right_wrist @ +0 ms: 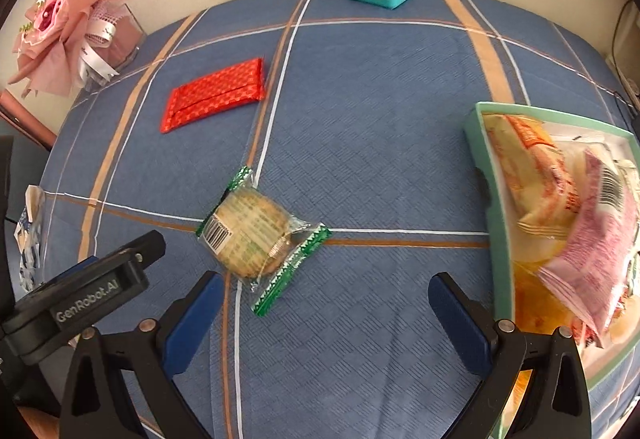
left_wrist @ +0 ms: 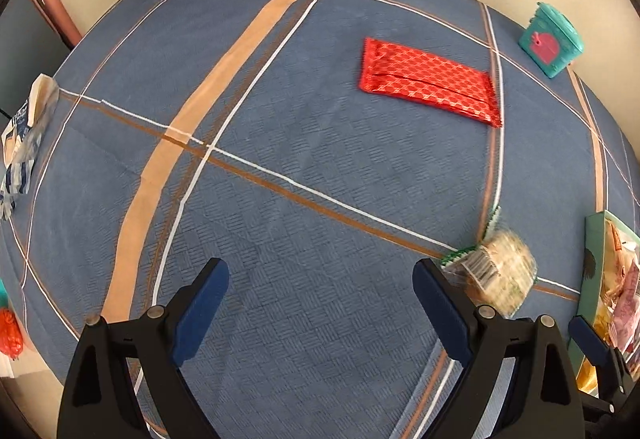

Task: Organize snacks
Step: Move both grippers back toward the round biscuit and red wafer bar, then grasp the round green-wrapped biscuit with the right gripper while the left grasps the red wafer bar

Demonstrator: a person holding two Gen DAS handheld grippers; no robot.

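Tablecloth [right_wrist: 360, 119] | tray [right_wrist: 496, 231] cut off (right edge) | left tongs [left_wrist: 320, 303], right tongs [right_wrist: 326, 315] apart, empty

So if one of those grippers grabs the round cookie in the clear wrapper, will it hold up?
The cookie pack looks light, and its glossy film is probably slippery. The round biscuit inside seems rigid but likely cracks under a hard squeeze. The crimped green ends should flop, and lying flat it shouldn't roll.
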